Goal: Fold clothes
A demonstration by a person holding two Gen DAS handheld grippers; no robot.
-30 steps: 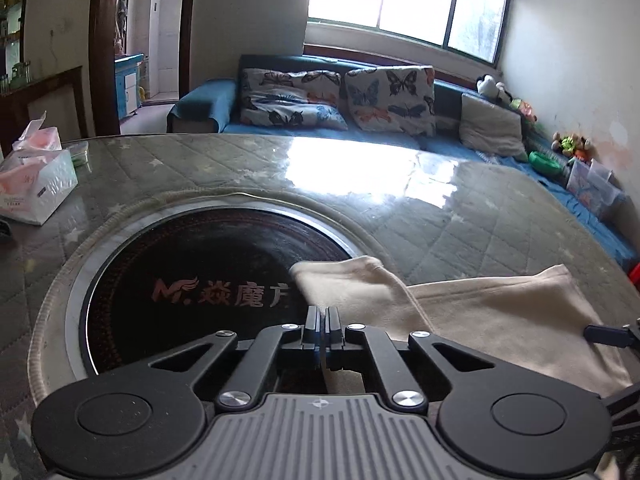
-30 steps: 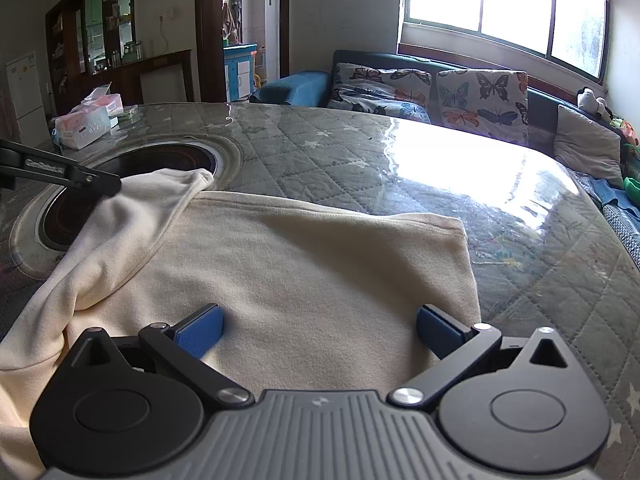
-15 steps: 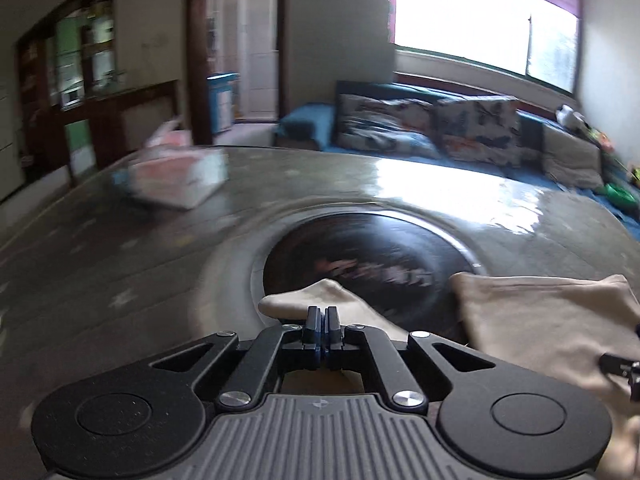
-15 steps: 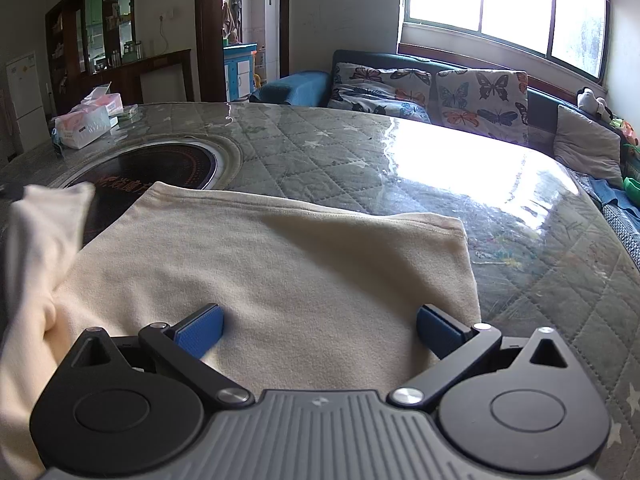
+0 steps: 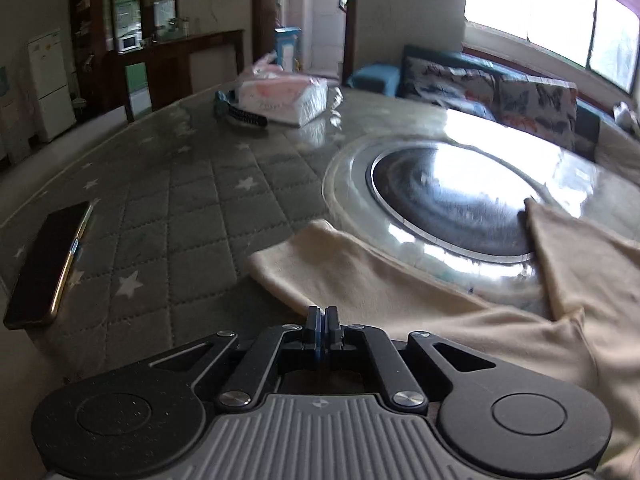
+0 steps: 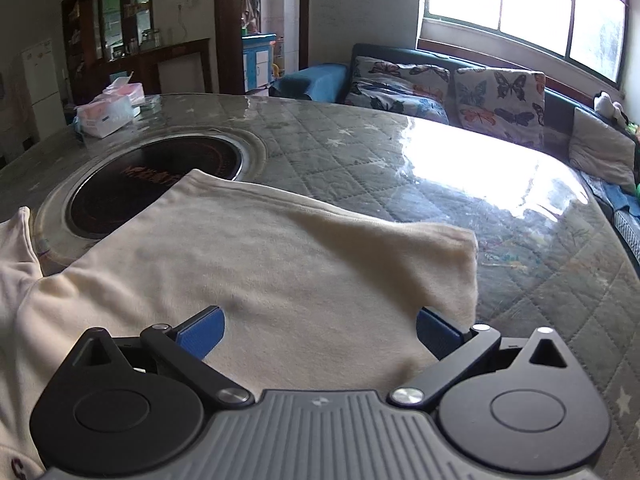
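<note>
— Quilted table [image 5: 192,184] ahead. Where's the cream shirt [image 6: 260,280]?
— Under the wide-open right gripper [image 6: 320,332]. Its sleeve [image 5: 320,264] lies past the left gripper [image 5: 321,322], whose jaws look pinched on it.
— Next?
— Maybe fold that sleeve inward.

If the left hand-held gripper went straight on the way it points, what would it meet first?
Probably the cream sleeve lying just ahead of the shut left hand-held gripper, then the quilted table cover; depth is unclear.

Garment [image 6: 260,280] spread on table [image 6: 520,248], one corner over inset round cooktop [image 6: 156,184]. Sleeve [image 5: 340,272] stretched left of cooktop. Phone [image 5: 44,264] far left; tissue pack [image 5: 280,96] behind; sofa [image 6: 440,84] beyond table.
</note>
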